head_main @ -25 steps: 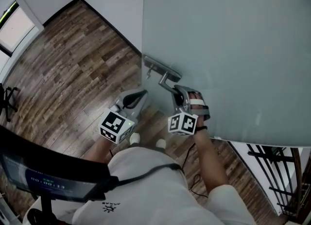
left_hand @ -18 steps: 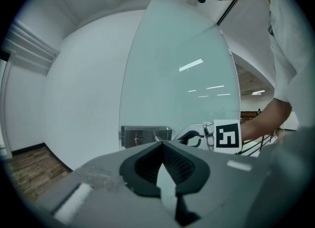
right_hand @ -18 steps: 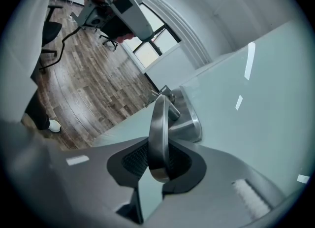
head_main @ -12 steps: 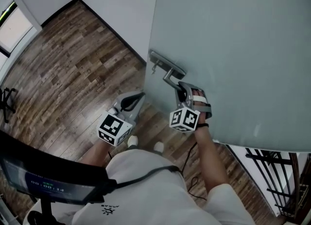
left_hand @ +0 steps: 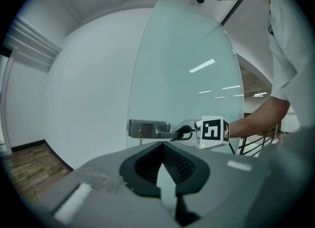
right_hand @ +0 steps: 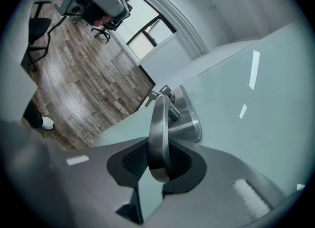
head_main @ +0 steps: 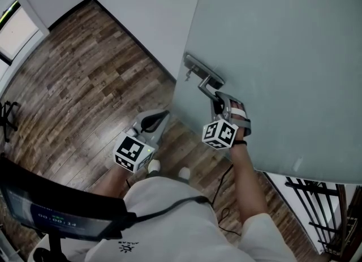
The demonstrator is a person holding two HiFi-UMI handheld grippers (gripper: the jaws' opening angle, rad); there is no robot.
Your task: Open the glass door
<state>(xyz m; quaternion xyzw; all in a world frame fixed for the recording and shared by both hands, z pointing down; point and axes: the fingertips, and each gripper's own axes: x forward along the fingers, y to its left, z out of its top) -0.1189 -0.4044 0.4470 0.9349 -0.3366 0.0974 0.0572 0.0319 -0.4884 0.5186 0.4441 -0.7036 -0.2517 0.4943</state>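
Observation:
The frosted glass door (head_main: 283,57) fills the right of the head view, its free edge running down the middle. A steel lever handle (head_main: 205,85) juts from a lock plate (head_main: 198,69) with keys hanging from it. My right gripper (head_main: 216,101) is shut on the lever; in the right gripper view the lever (right_hand: 158,123) stands upright between the dark pads of my right gripper (right_hand: 158,148). My left gripper (head_main: 166,114) hovers left of the door edge, shut and holding nothing. The left gripper view shows my left gripper (left_hand: 161,146) aimed at the handle (left_hand: 165,134).
Wood plank floor (head_main: 85,74) spreads to the left below a white wall (head_main: 141,0). A black railing (head_main: 317,210) stands behind the door at lower right. A dark screen on a stand (head_main: 56,210) sits at lower left, and an office chair (head_main: 7,116) at the far left.
The door's free edge and the handle have shifted right in the head view, and the right gripper went with them, still closed on the lever. The left gripper drifted slightly down.

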